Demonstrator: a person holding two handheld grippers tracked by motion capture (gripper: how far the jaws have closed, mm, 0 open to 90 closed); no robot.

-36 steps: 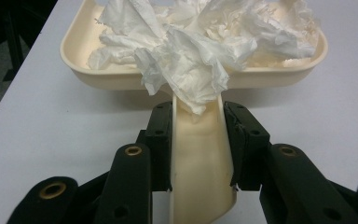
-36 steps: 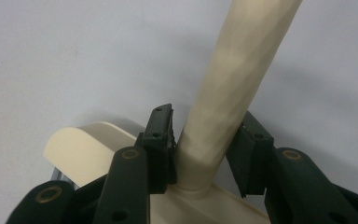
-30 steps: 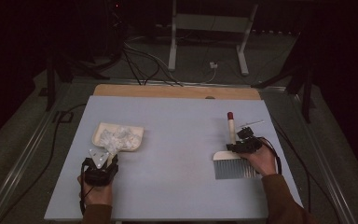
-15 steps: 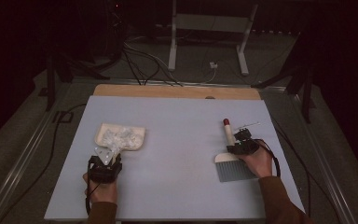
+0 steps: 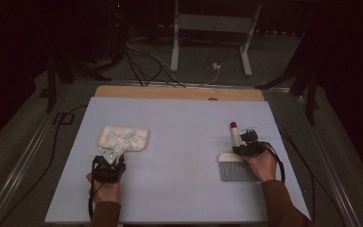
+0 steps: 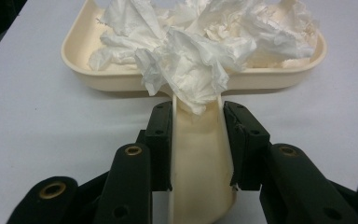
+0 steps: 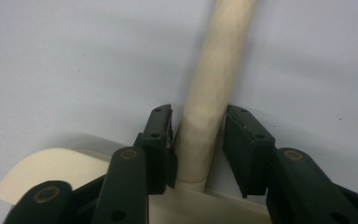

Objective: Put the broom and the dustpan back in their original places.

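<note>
Dustpan (image 6: 196,70) handle sits clamped in left gripper (image 6: 197,140); right gripper (image 7: 199,144) straddles brush (image 7: 214,79) handle.

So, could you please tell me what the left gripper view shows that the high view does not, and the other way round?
Left gripper view alone: the left gripper's jaws pressed against both sides of the dustpan's handle, with a tissue hanging over the rim onto it.

High view alone: the right gripper at the brush on the table's right side, both forearms, and the floor cables beyond.

Both: the cream dustpan heaped with crumpled tissue on the pale table.
</note>
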